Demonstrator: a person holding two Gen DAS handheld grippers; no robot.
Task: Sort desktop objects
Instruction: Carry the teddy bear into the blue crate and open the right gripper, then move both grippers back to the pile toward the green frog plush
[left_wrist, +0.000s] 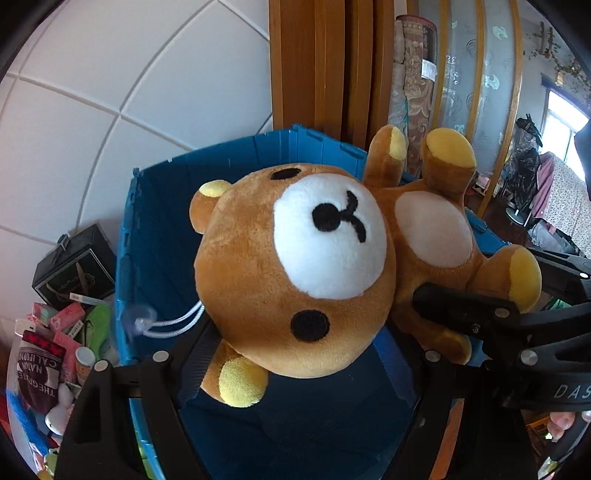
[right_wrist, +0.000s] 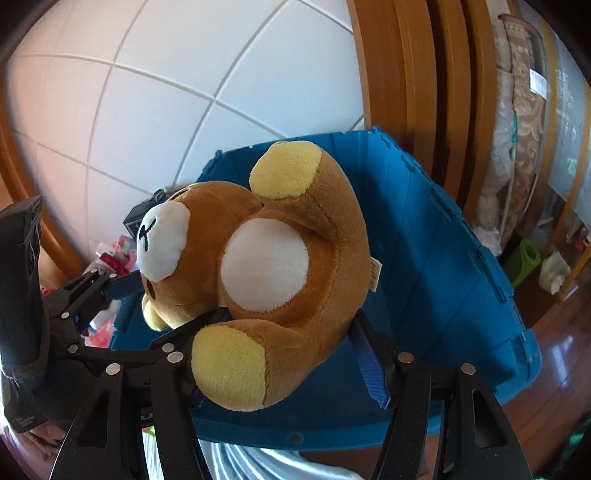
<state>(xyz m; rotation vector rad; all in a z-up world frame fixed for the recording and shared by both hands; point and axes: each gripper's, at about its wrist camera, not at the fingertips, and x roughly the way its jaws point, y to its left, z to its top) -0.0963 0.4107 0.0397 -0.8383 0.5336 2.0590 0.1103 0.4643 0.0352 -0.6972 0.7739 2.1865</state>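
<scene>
Both tools pinch the plush bear (left_wrist: 295, 258): the left tool (left_wrist: 295, 354) clamps its head, the right tool (right_wrist: 280, 350) its body, both angled downward. The bear hangs over the open blue crate (right_wrist: 443, 258), so this looks like the drop-off step; next both need to spread together, clear of the crate's wall

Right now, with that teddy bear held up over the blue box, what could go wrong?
The plush bear is carried by two grippers at once: the left gripper clamps its head, the right gripper its body. If the hands drift apart, the soft toy could stretch or slip out. Its suction cup on a white cord dangles and might catch on the blue bin's wall. Released too early, the bear could land on the rim and tumble outside.
</scene>
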